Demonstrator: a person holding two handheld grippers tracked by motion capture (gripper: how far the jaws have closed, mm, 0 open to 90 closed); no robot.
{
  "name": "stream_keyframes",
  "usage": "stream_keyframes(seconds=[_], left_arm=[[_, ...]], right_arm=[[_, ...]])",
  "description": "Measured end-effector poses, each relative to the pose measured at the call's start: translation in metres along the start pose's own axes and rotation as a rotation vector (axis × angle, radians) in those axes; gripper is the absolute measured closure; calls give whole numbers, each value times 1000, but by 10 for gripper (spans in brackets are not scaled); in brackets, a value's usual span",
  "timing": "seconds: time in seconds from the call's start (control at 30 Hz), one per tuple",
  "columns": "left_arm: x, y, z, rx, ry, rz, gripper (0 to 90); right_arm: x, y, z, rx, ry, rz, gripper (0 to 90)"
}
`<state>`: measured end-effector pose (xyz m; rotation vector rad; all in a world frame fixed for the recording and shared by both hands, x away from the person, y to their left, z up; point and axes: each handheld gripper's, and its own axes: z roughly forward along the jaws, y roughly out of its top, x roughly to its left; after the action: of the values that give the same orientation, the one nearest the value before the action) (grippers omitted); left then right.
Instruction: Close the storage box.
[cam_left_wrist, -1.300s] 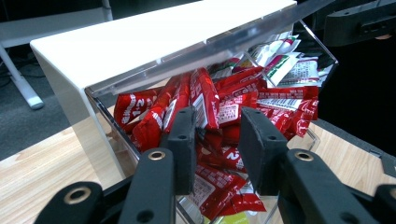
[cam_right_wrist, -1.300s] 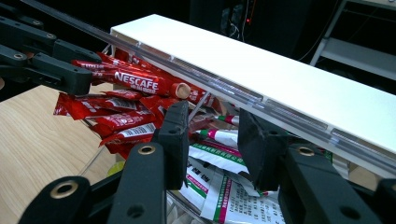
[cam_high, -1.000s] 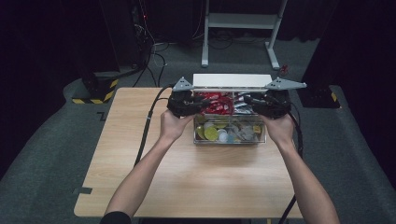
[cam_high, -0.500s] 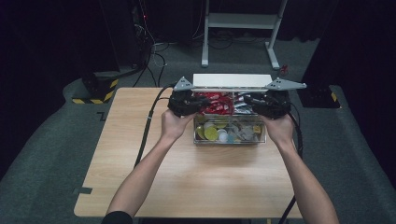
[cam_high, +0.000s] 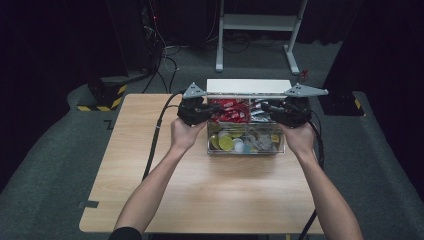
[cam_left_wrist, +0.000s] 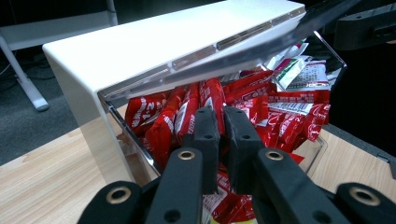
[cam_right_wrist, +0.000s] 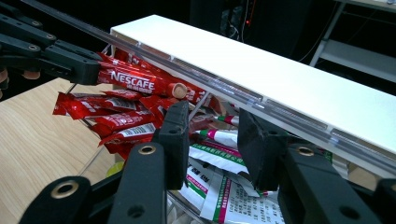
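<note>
Bare wooden table (cam_high: 200, 200) nearest; both forearms reach over it toward 12 o'clock.

Clear box (cam_high: 245, 151) sits near the table's 12 o'clock edge. Front compartments hold yellow discs (cam_high: 225, 143) and small mixed items, too small to tell apart. Back compartments: red coffee sticks at 10 o'clock, green-and-white sachets (cam_right_wrist: 224, 186) at 2 o'clock.

Left gripper (cam_left_wrist: 223, 114) is at the box's 10 o'clock corner, reaching into the red pile. Its jaws have just been closing and now clench one coffee stick (cam_right_wrist: 140, 80). The right gripper view shows that stick gripped by one end and poking out level, above the rest of the pile.

Right gripper (cam_right_wrist: 212, 116) is at the 2 o'clock corner, over the sachets. Jaws stand apart and pinch nothing. One jaw sits close under the lid's clear edge; contact cannot be told.

White lid (cam_high: 248, 85) is raised at 12 o'clock, behind the box.

Judgement: the step is picking a stick out of the back compartment; the grasp looks made, the lift not yet begun. The next move calls for a slow pull up and toward 6 o'clock, clear of the lid's edge, without dragging neighbouring sticks, and with the lid kept up.
</note>
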<state>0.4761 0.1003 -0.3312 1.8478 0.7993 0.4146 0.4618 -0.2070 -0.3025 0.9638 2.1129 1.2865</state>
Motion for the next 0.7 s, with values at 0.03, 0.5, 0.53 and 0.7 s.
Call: stream_keyframes(seconds=[0.03,0.5,0.53,0.7], left_arm=[[0,0,-1,-1,0,1,850],[7,-5,-16,-33,-26,-29,867],[7,-5,-18,-35,-27,-28,867],[8,-6,-26,-49,-30,-32,868]], right_arm=[[0,0,0,0,0,1,639],[0,1,0,4,1,5,638],[0,1,0,4,1,5,639],[0,1,0,6,2,5,640]])
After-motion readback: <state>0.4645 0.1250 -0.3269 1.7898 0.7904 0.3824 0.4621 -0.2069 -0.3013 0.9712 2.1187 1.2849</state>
